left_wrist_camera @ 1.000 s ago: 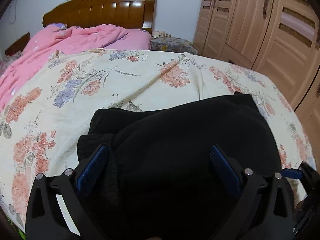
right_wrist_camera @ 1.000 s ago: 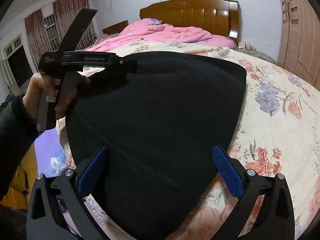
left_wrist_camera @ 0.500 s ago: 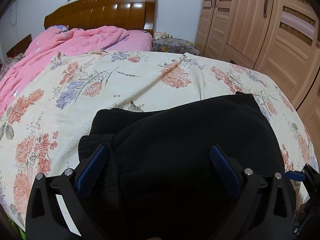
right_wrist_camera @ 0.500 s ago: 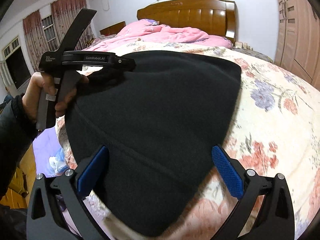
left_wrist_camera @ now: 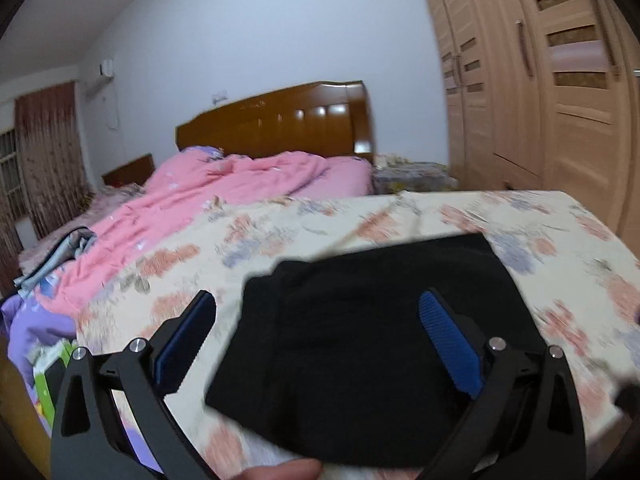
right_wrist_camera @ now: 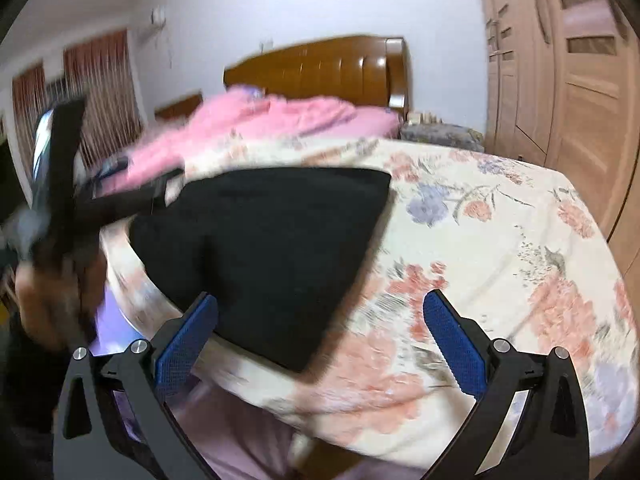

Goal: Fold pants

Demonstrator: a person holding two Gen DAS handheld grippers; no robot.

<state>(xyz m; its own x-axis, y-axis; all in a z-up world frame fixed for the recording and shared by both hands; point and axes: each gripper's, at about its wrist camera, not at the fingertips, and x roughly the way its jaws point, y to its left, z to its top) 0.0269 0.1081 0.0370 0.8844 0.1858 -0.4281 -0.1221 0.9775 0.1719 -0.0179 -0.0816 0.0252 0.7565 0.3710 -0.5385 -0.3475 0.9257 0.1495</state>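
Both claws (left_wrist_camera: 316, 336) (right_wrist_camera: 320, 332) spread wide above folded pants (left_wrist_camera: 372, 344), seemingly clear.

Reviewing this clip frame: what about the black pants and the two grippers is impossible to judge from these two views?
- Near edge of the black pants: left wrist view, covered by the left gripper frame and cut off at the bottom.
- Fold layers: both views, motion blur on black fabric.
- Left gripper seen from the right wrist view: smeared by blur, so contact with the pants is unclear.
- Right gripper: open, nothing between the pads.
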